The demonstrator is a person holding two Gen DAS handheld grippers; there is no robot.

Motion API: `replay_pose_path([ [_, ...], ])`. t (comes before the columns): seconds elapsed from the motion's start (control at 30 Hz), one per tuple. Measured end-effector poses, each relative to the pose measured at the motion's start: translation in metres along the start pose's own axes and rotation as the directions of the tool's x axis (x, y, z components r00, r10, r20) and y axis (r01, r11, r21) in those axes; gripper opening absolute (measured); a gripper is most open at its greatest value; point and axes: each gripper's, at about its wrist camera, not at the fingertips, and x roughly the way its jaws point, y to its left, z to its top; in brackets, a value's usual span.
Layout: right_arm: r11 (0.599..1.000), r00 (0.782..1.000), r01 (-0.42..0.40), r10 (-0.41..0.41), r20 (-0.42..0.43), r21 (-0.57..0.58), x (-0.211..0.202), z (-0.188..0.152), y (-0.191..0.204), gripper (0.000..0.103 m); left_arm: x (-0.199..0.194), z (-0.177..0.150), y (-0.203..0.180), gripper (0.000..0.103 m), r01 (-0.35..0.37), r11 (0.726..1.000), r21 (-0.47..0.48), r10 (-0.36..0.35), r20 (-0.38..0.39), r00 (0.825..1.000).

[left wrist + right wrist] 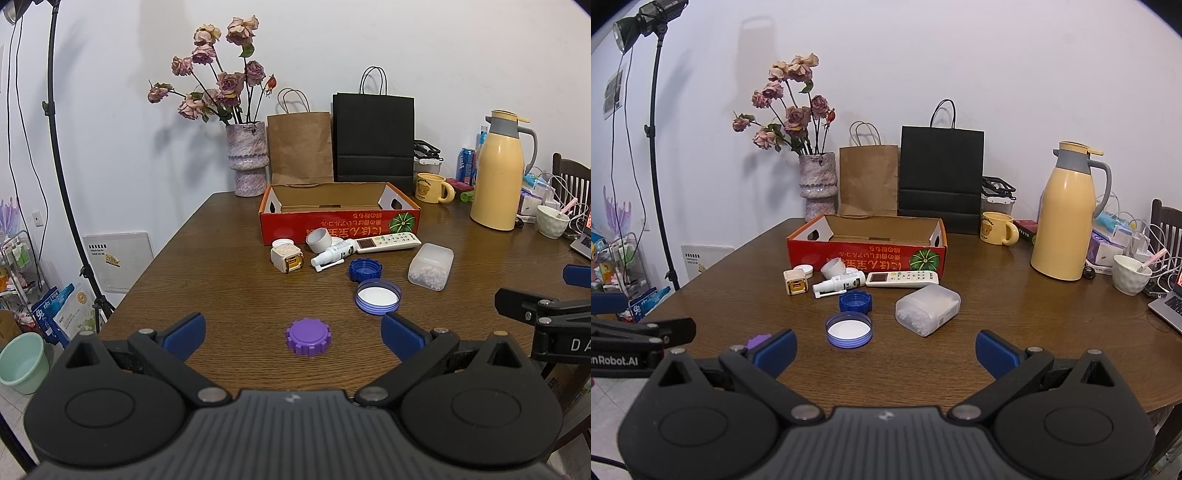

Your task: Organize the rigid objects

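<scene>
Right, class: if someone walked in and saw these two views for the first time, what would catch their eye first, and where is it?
Probably the red cardboard box, open and empty, at the middle of the wooden table, with small items scattered in front of it: a white remote, a spray bottle and blue caps. Next, the purple cap lying alone between the open fingers of the left gripper. Behind, dried roses in a vase and a tall yellow jug on the right.
</scene>
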Motion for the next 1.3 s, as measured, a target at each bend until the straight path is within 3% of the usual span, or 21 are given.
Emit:
replay_pose_path([
  [0.53, 1.000, 1.000, 0.001, -0.001, -0.016, -0.004, 0.007, 0.001, -0.001, 0.103, 0.007, 0.001, 0.000, 0.103, 0.009, 1.000, 0.003, -0.009, -0.021, 1.000],
  [1.3, 0.999, 0.999, -0.035, 0.035, -0.036, -0.023, 0.046, -0.010, 0.006, 0.103, 0.051, -0.009, 0.005, 0.103, 0.022, 1.000, 0.000, -0.022, -0.075, 0.997],
])
